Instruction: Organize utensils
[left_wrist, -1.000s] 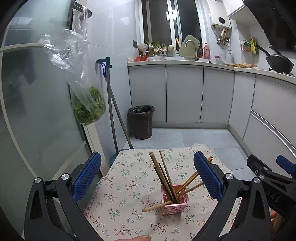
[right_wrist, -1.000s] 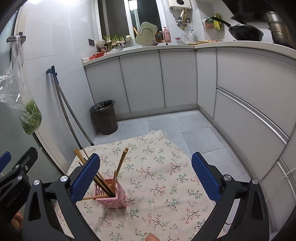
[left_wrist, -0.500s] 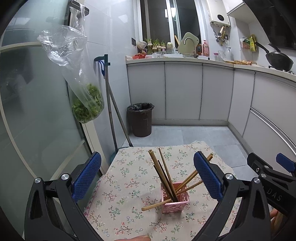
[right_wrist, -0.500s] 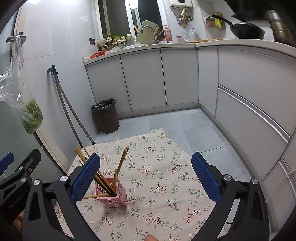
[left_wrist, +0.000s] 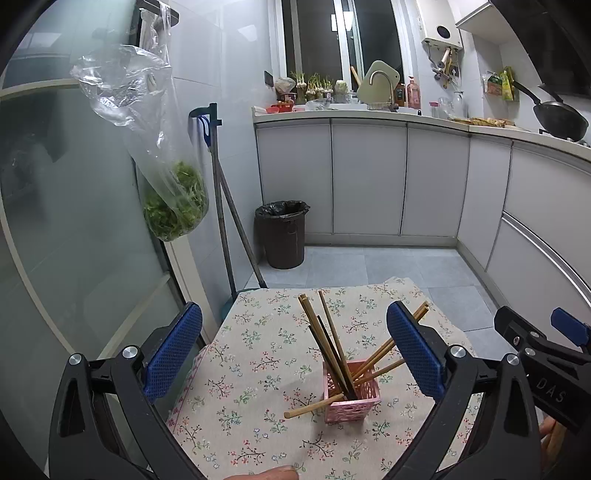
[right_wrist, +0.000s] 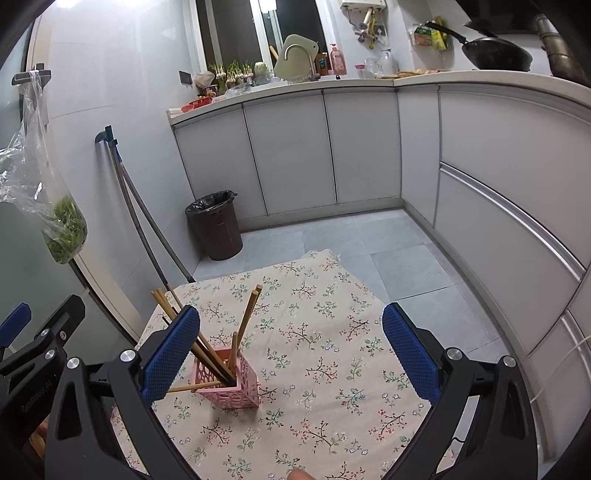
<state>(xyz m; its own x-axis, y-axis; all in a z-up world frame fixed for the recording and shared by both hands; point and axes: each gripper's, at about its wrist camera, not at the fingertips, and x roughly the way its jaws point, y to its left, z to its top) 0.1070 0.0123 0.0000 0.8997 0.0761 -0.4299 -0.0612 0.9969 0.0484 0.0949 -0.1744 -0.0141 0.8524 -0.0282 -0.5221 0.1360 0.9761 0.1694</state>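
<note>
At lower left, the left tongs (left_wrist: 294, 349) are held wide open and empty. One pink perforated plastic holder (left_wrist: 351, 391) is seen lower centre on the floral-clothed worktop (left_wrist: 258, 362), with roughly eight wooden chopsticks (left_wrist: 327, 343). The right tongs (right_wrist: 291, 352) gape empty; open cloth lies right of the holder.

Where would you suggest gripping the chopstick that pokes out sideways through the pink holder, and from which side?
Probably take the stray chopstick by its free end, which sticks out through the pink holder's lattice wall, low over the tablecloth. Come from that open side with the left gripper, jaws across the shaft, and draw it outward along its length.
</note>
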